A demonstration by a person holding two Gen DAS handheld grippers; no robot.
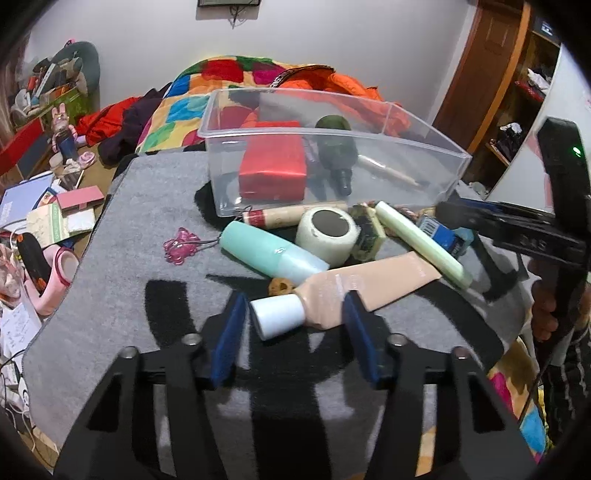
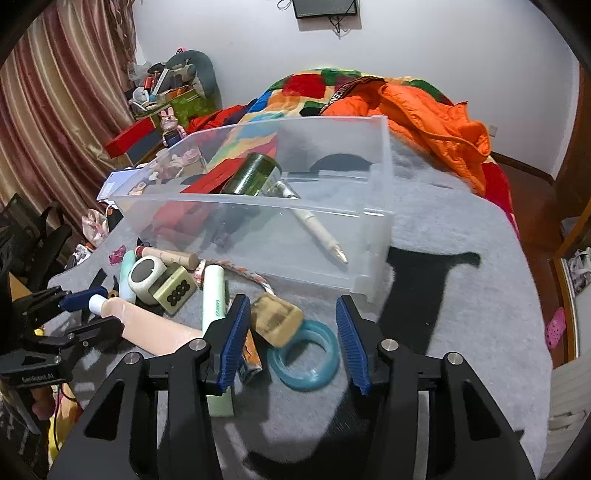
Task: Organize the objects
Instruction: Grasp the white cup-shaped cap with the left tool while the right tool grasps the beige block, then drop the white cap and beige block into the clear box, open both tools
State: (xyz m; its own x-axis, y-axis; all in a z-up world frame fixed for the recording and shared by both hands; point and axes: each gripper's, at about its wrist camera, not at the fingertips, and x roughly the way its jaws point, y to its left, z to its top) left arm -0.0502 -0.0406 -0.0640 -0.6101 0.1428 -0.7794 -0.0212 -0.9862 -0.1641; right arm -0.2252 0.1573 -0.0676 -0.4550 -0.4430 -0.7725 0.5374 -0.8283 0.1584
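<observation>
Left tongs [image 1: 295, 314] bracket, unclamped, a beige tube [image 1: 354, 291], cap at nine o'clock. Right tongs [image 2: 291, 325] stand apart over a blue ring [image 2: 303, 360]. Clear bin [image 1: 424, 177] waits at twelve o'clock.

You're in a lived-in home bedroom: bed with a patchwork quilt [image 2: 295, 92] and an orange puffer jacket [image 2: 436, 122] dumped on it, pink striped curtains [image 2: 55, 110] at the window, a small screen [image 2: 325, 8] on the white wall. Open wooden wardrobe [image 1: 517, 92] with clothes on its shelves, slippers [image 1: 51, 273], books and toys scattered about.
</observation>
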